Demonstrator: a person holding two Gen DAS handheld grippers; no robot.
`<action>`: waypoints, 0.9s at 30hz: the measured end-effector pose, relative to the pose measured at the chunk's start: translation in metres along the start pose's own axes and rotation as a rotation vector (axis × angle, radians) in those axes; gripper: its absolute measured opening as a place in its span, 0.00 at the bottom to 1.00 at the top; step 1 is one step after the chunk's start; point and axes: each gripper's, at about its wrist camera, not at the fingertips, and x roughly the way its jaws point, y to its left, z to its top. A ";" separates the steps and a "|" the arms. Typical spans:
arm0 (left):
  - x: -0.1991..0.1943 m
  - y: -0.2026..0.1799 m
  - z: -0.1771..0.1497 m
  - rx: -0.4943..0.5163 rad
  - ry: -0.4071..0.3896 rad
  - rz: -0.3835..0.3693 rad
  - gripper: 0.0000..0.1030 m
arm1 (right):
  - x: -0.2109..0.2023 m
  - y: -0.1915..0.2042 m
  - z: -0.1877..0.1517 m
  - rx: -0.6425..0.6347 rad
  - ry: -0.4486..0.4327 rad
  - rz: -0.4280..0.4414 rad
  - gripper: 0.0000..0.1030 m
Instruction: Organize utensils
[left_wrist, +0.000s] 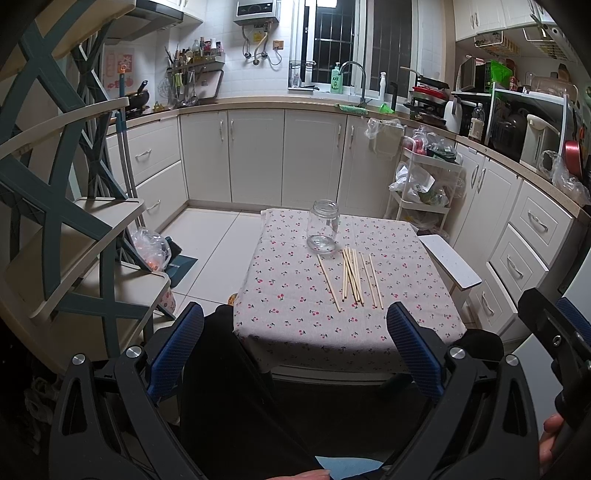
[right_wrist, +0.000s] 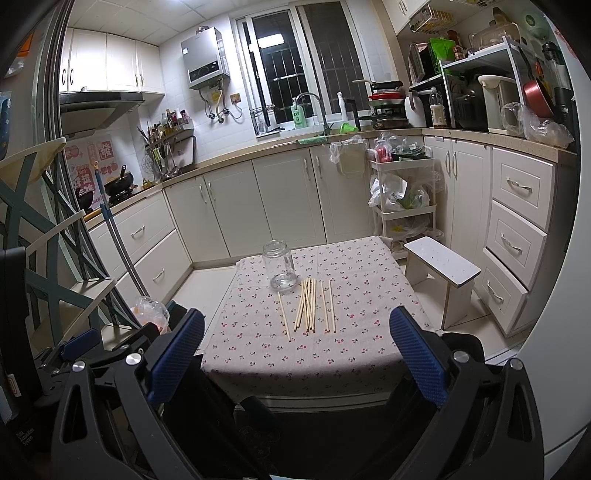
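On the cloth-covered table (right_wrist: 354, 354) ahead of us, the chopsticks (right_wrist: 308, 304) lay just before the empty glass jar (right_wrist: 279, 267), long axes pointing away, while our left gripper (left_wrist: 295, 347) and right gripper (right_wrist: 299, 350) hung released, about equally distant.

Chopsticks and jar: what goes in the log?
left gripper open | right gripper open | chopsticks loose on table | jar upright, empty

- Left tongs (left_wrist: 295, 345) gape wide, blue pads (left_wrist: 177, 350) far apart, gripping nothing.
- Right tongs (right_wrist: 297, 350) likewise spread wide and empty, held level.
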 end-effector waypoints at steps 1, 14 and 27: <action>0.000 0.000 0.000 0.000 0.001 0.000 0.93 | 0.000 0.000 0.000 0.000 0.001 0.000 0.94; 0.005 -0.003 -0.003 0.003 0.010 -0.009 0.93 | 0.001 0.008 -0.008 0.003 0.010 -0.001 0.94; 0.065 0.001 0.004 0.001 0.102 -0.003 0.93 | 0.045 -0.002 -0.009 0.029 0.099 -0.027 0.94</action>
